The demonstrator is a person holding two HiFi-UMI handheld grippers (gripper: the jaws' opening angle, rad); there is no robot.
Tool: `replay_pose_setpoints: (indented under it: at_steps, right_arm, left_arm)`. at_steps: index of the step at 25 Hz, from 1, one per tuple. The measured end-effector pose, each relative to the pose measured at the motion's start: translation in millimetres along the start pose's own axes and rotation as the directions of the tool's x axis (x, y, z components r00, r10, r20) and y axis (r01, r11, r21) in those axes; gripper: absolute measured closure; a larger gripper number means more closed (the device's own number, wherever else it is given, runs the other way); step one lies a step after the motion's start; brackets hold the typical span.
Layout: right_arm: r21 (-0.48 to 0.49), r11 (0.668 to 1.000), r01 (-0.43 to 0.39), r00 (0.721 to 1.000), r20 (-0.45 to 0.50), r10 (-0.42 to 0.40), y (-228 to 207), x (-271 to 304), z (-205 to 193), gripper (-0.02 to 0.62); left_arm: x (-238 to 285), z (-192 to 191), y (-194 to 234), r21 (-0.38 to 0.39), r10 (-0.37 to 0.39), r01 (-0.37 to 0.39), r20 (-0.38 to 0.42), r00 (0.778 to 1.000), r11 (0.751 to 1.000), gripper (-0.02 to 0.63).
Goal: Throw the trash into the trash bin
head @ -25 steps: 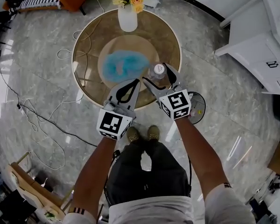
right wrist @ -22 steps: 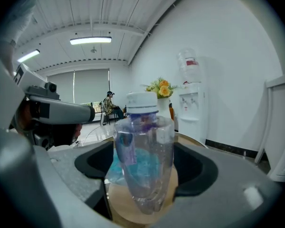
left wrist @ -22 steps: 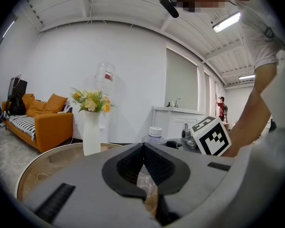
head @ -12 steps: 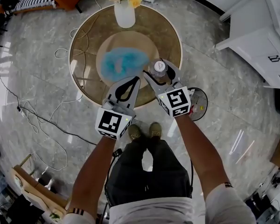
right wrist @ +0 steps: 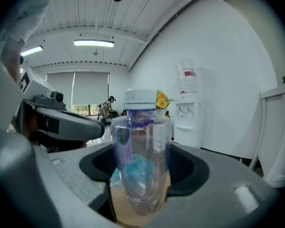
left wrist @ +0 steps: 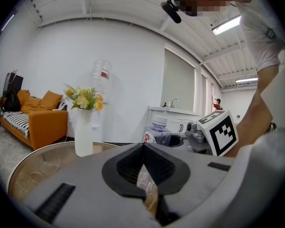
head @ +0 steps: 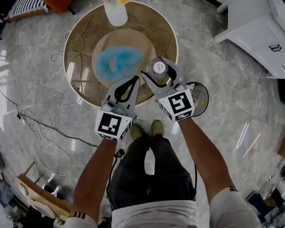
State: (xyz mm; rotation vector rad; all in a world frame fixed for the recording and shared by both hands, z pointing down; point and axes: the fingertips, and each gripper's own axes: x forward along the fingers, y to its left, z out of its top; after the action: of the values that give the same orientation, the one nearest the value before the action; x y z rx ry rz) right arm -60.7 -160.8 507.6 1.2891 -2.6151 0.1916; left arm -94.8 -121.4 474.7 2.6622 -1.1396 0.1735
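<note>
Underfoot spread a grey veined marble floor (head: 228,127), glossy, with a thin dark cable (head: 38,122) looping across it on the person's left. On it stood a round table (head: 80,46) with a smoked glass top and a tan disc beneath, and to the right a white panelled cabinet (head: 256,37). A small round trash bin (head: 203,90), dark-rimmed with a few bits inside, sat on the floor just beside the right gripper's marker cube, off the table's edge. A fluffy blue tuft (head: 116,63) lay at the table's middle, and a white vase (head: 116,13) of yellow flowers stood at its far rim.

The left gripper (head: 136,79) hovered over the near edge of the table with its jaws pressed together; something pale and crinkled showed in the slit, too small to name. The right gripper (head: 156,69) pinched a bottle (head: 157,68) of clear ribbed plastic with a white cap and a violet band below it. The bottle stood upright between the dark padded jaws, over the table's near right part and near the bin. Whether its base was clear of the glass could not be told.

Against a second earlier, the right jaws had just been closing and now sat tighter on the bottle, and the table, vase and bin all lay higher in the head view.
</note>
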Motion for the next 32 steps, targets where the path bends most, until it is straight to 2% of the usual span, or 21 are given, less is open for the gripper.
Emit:
replay_pose_setpoints:
  at_steps: [6, 16, 24, 32]
  right_arm:
    - [-0.009, 0.998, 0.057, 0.998, 0.016, -0.057, -19.3, -47.6, 16.1, 0.293]
    - [0.033, 0.974, 0.224, 0.974, 0.031, -0.225, -74.7, -150.8, 12.7, 0.293]
    - [0.060, 0.939, 0.339, 0.941, -0.040, -0.337, -114.6, -227.1, -27.1, 0.293]
    - [0.072, 0.910, 0.409, 0.910, -0.099, -0.402, -139.9, -273.6, -66.6, 0.293]
  left_arm:
    - [17.3, 10.9, -27.1, 0.006, -0.044, 0.044, 0.010, 0.999, 0.999, 0.606]
    - [59.4, 28.9, -116.0, 0.037, -0.182, 0.182, 0.018, 0.983, 0.983, 0.606]
    - [81.1, 22.6, -171.8, 0.037, -0.264, 0.264, 0.006, 0.965, 0.964, 0.606]
    - [100.4, 10.2, -214.4, 0.033, -0.317, 0.317, -0.025, 0.948, 0.948, 0.606]
